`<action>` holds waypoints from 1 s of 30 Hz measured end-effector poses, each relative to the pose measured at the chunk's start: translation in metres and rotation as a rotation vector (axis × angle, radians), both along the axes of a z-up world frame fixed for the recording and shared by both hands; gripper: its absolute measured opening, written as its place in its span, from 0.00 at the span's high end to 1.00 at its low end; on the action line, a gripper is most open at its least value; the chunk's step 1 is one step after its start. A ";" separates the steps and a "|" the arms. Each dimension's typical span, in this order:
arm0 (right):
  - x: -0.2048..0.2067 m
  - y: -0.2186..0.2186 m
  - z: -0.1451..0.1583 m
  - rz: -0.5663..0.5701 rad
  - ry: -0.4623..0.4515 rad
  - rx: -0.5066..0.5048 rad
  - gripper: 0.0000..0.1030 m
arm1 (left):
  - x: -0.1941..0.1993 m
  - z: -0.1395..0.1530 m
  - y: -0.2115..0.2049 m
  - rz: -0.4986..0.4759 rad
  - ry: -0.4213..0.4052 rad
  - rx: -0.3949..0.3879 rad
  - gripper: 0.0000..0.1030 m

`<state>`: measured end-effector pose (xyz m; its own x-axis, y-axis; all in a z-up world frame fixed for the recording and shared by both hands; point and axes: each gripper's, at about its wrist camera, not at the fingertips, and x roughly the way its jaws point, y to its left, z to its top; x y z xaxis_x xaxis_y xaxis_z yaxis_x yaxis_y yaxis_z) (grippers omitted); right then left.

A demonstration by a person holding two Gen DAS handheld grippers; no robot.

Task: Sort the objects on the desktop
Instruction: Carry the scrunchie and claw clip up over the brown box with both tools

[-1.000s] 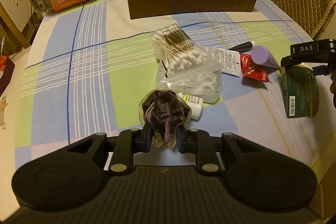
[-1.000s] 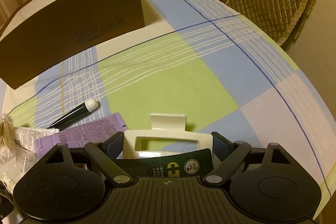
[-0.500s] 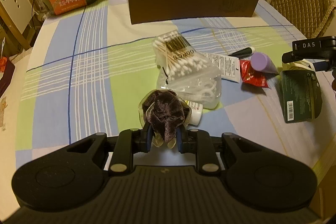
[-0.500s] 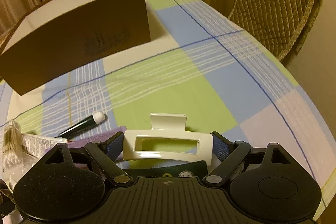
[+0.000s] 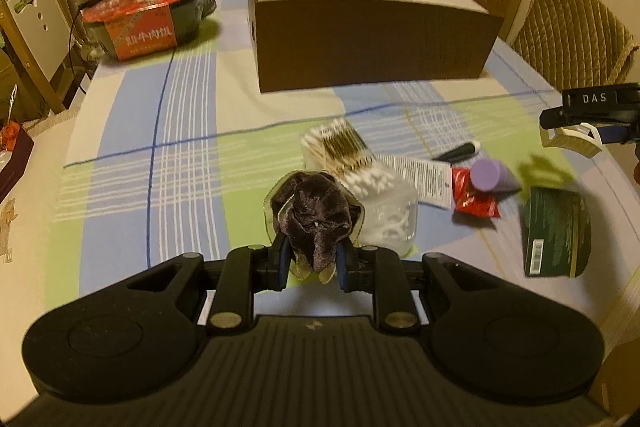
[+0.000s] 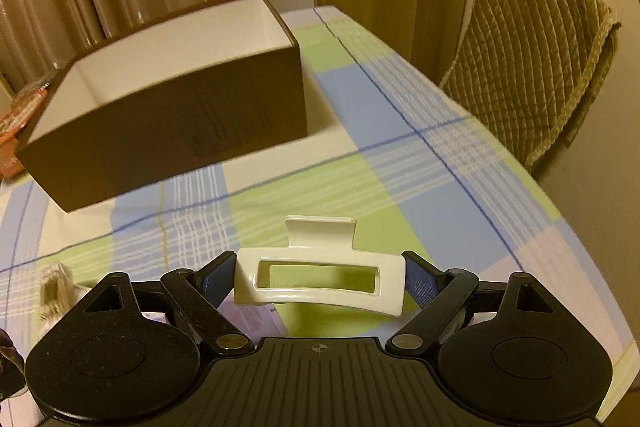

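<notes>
**Two items held above the table**

Scrunchie (image 5: 316, 213): frame centre, clamped in the left gripper (image 5: 313, 259). Hair clip (image 6: 320, 277): lower centre, gripped endwise by the right gripper (image 6: 320, 277). Box (image 5: 372, 39): upper centre, open. Swabs (image 5: 352, 163), tube (image 5: 492, 177), green packet (image 5: 558, 237): right, on the cloth (image 5: 180, 147).

Both tools rose toward brown box (image 6: 168, 131); right tool (image 6: 320, 277) lifted white clip (image 6: 320, 279) off green packet (image 5: 558, 237).
</notes>
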<state>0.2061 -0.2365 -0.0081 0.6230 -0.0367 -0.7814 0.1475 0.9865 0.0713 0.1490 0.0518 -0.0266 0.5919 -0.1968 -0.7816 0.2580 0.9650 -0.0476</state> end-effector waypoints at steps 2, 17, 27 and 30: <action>-0.001 0.002 0.006 0.005 -0.012 -0.001 0.16 | 0.001 0.006 0.002 0.002 -0.015 -0.008 0.82; -0.011 0.036 0.059 0.050 -0.124 -0.015 0.16 | 0.013 0.047 0.014 -0.048 -0.129 -0.031 0.82; 0.024 0.042 0.089 0.143 -0.198 -0.029 0.16 | 0.047 0.066 -0.001 -0.051 -0.188 -0.017 0.82; 0.052 0.039 0.098 0.193 -0.230 -0.030 0.16 | 0.069 0.074 -0.014 -0.038 -0.208 -0.015 0.82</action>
<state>0.2580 -0.1979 0.0903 0.7813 0.0787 -0.6192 -0.0599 0.9969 0.0511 0.2176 0.0382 0.0474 0.7321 -0.2323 -0.6403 0.2996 0.9541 -0.0036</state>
